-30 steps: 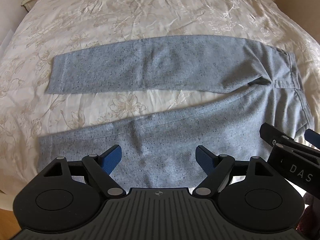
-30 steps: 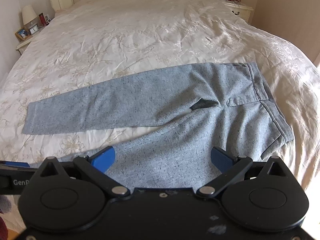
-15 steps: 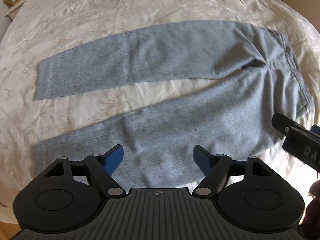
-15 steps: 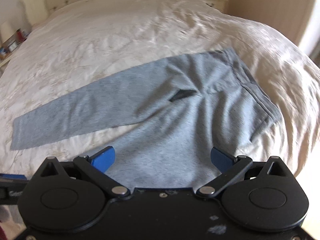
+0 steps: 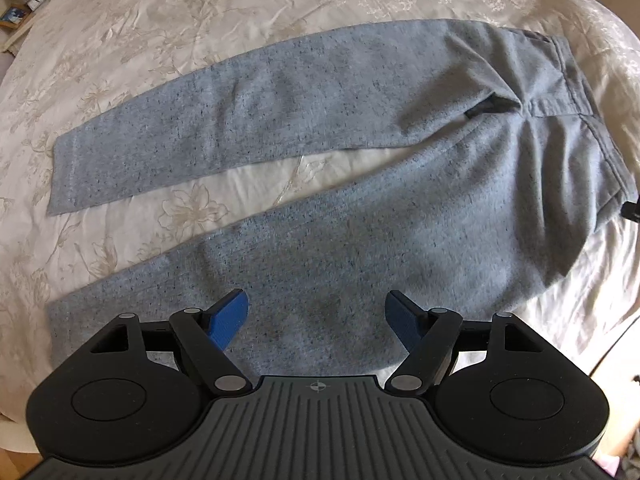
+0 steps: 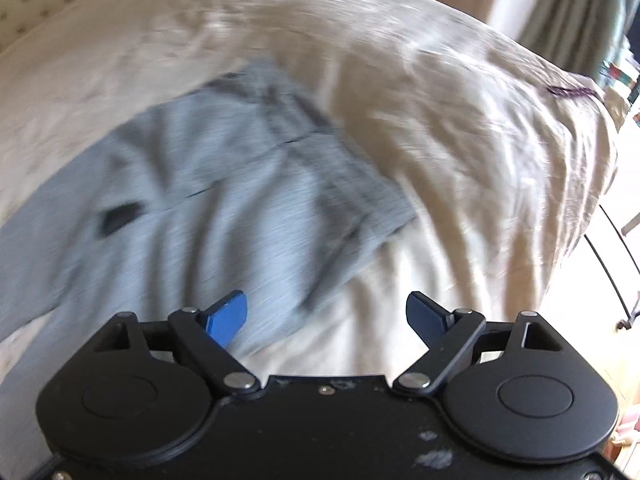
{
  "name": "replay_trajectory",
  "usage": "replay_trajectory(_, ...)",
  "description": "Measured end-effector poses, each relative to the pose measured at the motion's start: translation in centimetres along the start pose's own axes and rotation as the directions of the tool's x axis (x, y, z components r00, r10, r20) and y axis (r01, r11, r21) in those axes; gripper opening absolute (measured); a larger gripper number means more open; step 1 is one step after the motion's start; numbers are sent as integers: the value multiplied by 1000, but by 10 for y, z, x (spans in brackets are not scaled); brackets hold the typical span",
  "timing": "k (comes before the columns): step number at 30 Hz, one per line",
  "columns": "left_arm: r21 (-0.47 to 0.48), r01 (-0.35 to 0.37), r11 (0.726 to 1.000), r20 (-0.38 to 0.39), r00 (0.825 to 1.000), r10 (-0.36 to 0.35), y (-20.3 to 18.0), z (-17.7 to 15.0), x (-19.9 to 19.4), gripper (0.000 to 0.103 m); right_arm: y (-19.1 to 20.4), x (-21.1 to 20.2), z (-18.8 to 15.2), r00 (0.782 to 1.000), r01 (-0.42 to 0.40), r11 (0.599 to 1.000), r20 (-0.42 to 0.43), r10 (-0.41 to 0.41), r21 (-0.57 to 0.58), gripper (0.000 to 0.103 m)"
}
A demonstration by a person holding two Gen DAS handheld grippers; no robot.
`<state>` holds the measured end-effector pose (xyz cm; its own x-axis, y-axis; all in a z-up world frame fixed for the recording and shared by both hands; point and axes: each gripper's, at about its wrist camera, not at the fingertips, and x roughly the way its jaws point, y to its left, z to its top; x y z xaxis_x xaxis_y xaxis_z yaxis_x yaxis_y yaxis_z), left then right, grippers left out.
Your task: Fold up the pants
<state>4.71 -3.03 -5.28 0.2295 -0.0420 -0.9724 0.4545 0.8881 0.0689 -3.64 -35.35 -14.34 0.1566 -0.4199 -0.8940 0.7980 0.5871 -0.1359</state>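
Currently your left hand-held gripper hangs released over the near leg of the pants on the bed; your right hand-held gripper, closing on nothing beside the waistband, risks pinching bedspread.

Big bed fills both views — cream bedspread with a pale floral pattern, creased, satin sheen. Daylight falls across it, brightest at the bed's right edge in the right wrist view. Tufted cream headboard at the far end of the bed. Bedside table at the bed's far left corner, small items on it, too small to tell. Greenish curtain beyond the bed's right side. Wood floor beside the near-left corner.
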Motion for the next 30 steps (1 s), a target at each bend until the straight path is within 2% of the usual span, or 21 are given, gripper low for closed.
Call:
replay_trajectory(7,-76,-42,996,-23,999,40,-6,6,7,74,-29,74,31,996,11,998,-92,-6,64,86)
replay_trajectory(9,-97,-55,994,-35,998,51,-5,6,10,74,-32,88,34,992,-1,995,-124,13,100,80)
replay_trajectory(10,-109,-61,992,-42,998,56,-5,6,11,74,-32,92,33,990,-14,993,-136,30,116,68)
replay_trajectory(11,-120,-66,991,-48,997,61,-4,6,12,74,-33,96,35,988,-28,991,-150,48,132,49)
replay_trajectory(12,-131,-70,989,-52,997,64,-3,6,13,74,-33,100,35,985,-43,989,-160,65,141,36)
replay_trajectory(13,-143,-73,987,-57,996,66,-2,6,14,74,-32,101,36,981,-71,987,-169,95,145,6)
replay_trajectory(14,-155,-77,985,-64,996,68,-1,7,15,74,-28,100,36,978,-92,987,-175,115,133,4)
replay_trajectory(15,-165,-81,983,-69,995,70,0,7,17,74,-23,97,38,980,-75,994,-180,88,79,4)
replay_trajectory(16,-174,-83,981,-72,995,71,0,7,17,74,-17,92,41,987,-28,1000,-161,27,-8,3)
replay_trajectory(18,-190,-84,978,-70,995,72,3,6,18,74,-16,86,43,993,66,990,-91,-78,-127,3)
replay_trajectory(20,-205,-94,974,-68,994,82,7,5,21,74,-28,93,46,988,93,988,-111,-107,-120,2)
replay_trajectory(22,-224,-96,970,-76,994,81,12,2,26,74,-37,100,48,985,65,995,-154,-76,-70,3)
replay_trajectory(24,-242,-99,965,-86,993,80,20,-3,32,74,-32,94,51,986,83,992,-139,-96,-98,12)
replay_trajectory(26,-252,-117,961,-89,991,98,30,-10,37,74,-23,77,54,986,136,982,-83,-148,-130,38)
replay_trajectory(28,-255,-146,956,-88,988,127,41,-17,42,74,-11,55,55,984,175,971,0,-177,-163,40)
replay_trajectory(30,-257,-175,951,-87,984,158,54,-25,51,74,4,33,57,988,148,971,63,-138,-189,40)
